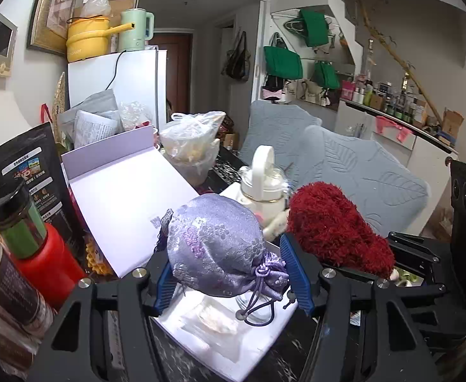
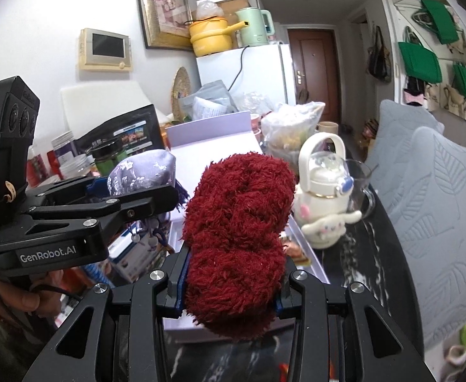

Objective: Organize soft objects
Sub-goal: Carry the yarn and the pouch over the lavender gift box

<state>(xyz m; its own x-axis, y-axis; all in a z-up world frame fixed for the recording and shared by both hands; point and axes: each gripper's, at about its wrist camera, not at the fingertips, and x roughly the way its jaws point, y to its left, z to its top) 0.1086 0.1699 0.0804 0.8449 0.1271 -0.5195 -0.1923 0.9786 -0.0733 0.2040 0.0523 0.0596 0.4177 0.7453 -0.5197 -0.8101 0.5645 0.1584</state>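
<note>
The left tongs (image 1: pixel 233 273) were clamped on one lilac drawstring pouch (image 1: pixel 217 245), and the right tongs (image 2: pixel 229 289) squeezed one fuzzy red bundle (image 2: pixel 239 229). Both soft things hung above the white open box (image 1: pixel 121 191), the pouch over its near end and the bundle just to the right of it. Judging by that, both pickups were done but nothing was put down yet. Right of the box stood one white bottle (image 2: pixel 322 191) on the dark surface (image 2: pixel 369 254).

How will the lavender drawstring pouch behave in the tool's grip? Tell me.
The lavender pouch bulges between the left tool pads, so it probably squashes rather than resists. Its satin sheen suggests it could slip. The dangling cords may snag.
</note>
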